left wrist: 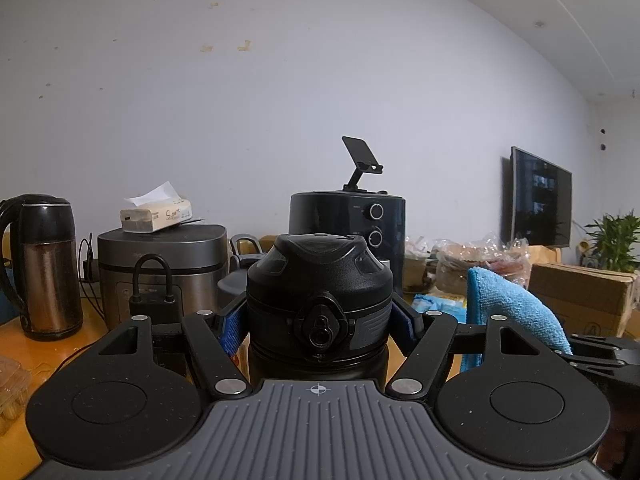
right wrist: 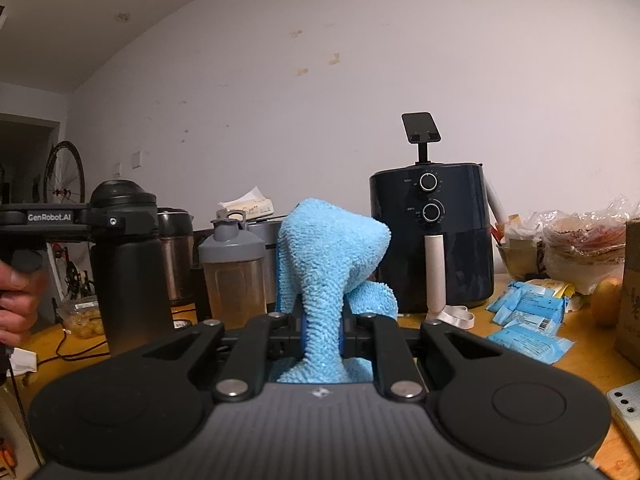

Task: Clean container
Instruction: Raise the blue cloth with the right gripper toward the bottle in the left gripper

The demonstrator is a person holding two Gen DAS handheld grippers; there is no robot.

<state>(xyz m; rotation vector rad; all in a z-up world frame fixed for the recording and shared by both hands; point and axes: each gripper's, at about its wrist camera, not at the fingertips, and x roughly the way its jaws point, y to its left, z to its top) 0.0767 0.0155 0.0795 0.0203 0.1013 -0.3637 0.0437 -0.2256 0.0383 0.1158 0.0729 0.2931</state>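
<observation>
A black bottle (left wrist: pixel 319 300) with a domed lid stands upright between my left gripper's (left wrist: pixel 319 322) blue-padded fingers, which are shut on it just below the lid. The same black bottle (right wrist: pixel 128 272) shows at the left of the right wrist view, held by the left gripper (right wrist: pixel 120 220) in a person's hand (right wrist: pixel 16 304). My right gripper (right wrist: pixel 322 332) is shut on a light blue cloth (right wrist: pixel 328 264), which bunches up above the fingers. That blue cloth (left wrist: pixel 508 312) hangs just right of the bottle in the left wrist view, apart from it.
On the wooden table (right wrist: pixel 580 360) stand a dark air fryer (right wrist: pixel 436 236), a grey-lidded shaker (right wrist: pixel 234 276), a rice cooker (left wrist: pixel 160 268) with a tissue pack, and a kettle (left wrist: pixel 44 268). Blue packets (right wrist: pixel 528 320), plastic bags and a cardboard box (left wrist: pixel 580 292) crowd the right.
</observation>
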